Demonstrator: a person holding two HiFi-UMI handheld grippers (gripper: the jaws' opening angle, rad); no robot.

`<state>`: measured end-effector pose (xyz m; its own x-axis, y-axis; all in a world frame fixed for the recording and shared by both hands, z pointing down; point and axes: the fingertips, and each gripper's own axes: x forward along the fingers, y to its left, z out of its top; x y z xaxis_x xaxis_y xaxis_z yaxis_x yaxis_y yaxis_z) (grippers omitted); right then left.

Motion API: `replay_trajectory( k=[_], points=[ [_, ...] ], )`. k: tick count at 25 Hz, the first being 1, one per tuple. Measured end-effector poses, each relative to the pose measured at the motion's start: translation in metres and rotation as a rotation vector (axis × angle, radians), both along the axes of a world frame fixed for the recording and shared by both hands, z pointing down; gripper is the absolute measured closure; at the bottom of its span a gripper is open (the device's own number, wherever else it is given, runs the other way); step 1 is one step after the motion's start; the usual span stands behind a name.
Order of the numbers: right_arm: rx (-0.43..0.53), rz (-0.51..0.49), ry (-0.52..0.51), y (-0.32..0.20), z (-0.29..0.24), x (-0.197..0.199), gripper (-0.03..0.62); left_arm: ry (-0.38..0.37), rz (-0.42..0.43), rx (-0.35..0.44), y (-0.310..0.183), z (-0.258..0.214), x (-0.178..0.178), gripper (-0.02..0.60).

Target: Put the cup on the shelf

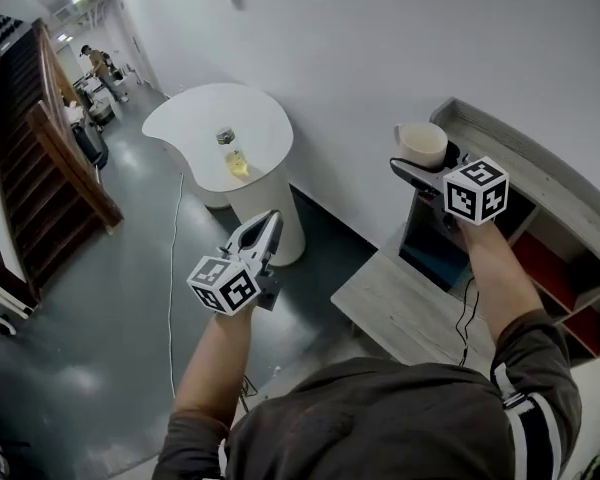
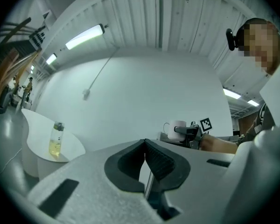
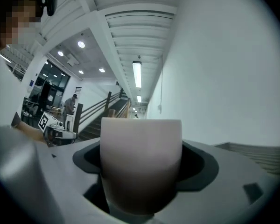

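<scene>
A white cup (image 1: 421, 144) stands upright between the jaws of my right gripper (image 1: 417, 166), which is shut on it. The cup is held at the left end of the grey wooden shelf (image 1: 545, 173), level with its top board; I cannot tell whether it touches the board. In the right gripper view the cup (image 3: 141, 153) fills the space between the pads. My left gripper (image 1: 266, 228) hangs over the floor, away from the shelf, shut with nothing in it (image 2: 144, 148). From the left gripper view the cup (image 2: 178, 128) appears small at the right.
The shelf has cubbies with red bins (image 1: 550, 268) and a blue one (image 1: 435, 253), and a low wooden bench top (image 1: 405, 313) in front. A white table (image 1: 215, 128) with a small bottle (image 1: 236, 158) stands by the wall. Stairs (image 1: 35, 168) run along the left.
</scene>
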<state>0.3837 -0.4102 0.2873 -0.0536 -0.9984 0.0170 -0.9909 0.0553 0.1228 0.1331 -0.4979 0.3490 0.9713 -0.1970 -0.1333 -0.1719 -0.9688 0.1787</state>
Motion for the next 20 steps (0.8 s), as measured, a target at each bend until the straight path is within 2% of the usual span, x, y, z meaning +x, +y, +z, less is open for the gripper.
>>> replay_trajectory(
  k=[5,10,20],
  points=[
    [0.000,0.153,0.035,0.022,-0.025,0.062,0.157,0.018,0.073,0.013,0.002,-0.019,0.047,0.577],
    [-0.044,0.271,0.054,0.031,-0.034,0.113,0.157,0.031,0.130,0.011,0.008,-0.029,0.082,0.577],
    [-0.155,0.368,0.046,0.017,-0.017,0.167,0.157,0.016,0.160,-0.012,0.017,-0.017,0.107,0.577]
  ],
)
